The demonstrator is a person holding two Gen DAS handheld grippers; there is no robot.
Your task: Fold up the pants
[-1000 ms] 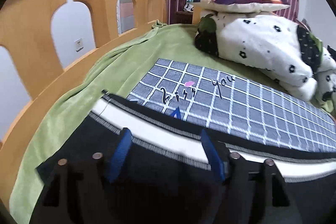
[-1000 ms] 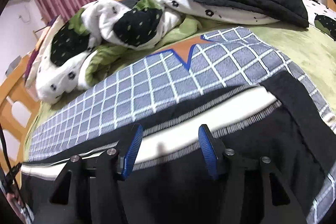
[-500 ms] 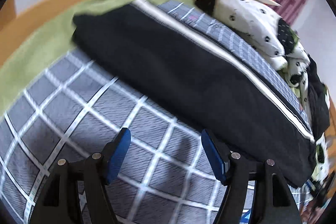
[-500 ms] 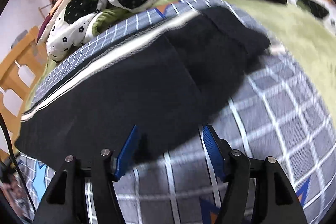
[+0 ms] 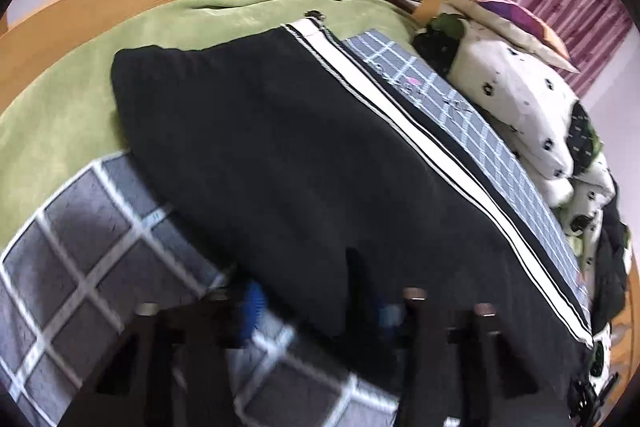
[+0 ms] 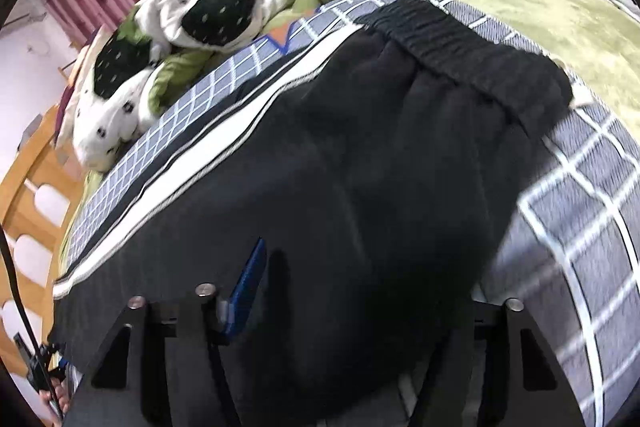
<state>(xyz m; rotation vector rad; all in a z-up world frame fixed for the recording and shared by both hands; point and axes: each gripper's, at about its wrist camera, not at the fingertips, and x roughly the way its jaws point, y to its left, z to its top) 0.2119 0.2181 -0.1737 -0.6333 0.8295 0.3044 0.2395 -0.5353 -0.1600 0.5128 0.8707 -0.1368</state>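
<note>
Here the step in hand appears to be taking hold of the near edge of the pants (image 5: 304, 163) for the next fold. The pants lie lengthwise on the bed, on a grey checked sheet (image 5: 80, 267) over a green blanket (image 5: 60, 115).

Left tongs (image 5: 316, 311): the view is blurred. The near edge of the black cloth sits between the two blue pads, which stand apart; whether they have begun to bear on the cloth cannot be told. Recommended practice: gather every layer of the edge between the pads before clamping, and lift only once the grip is firm.

Right tongs (image 6: 352, 291): one blue pad (image 6: 246, 291) shows on the left side; the other is hidden under the black cloth, so the state of these tongs cannot be told. The cloth bulges up over the tongs. Keep both tongs level with each other, so that the fold line runs straight.

Appearance of the pants: black, soft and thick, probably slack when lifted. A white stripe (image 5: 448, 163) edged in black runs along the far side, ahead of both tongs. The gathered elastic waistband (image 6: 472, 55) lies ahead and to the right of the right tongs. The hem end lies ahead and to the left of the left tongs.
</note>
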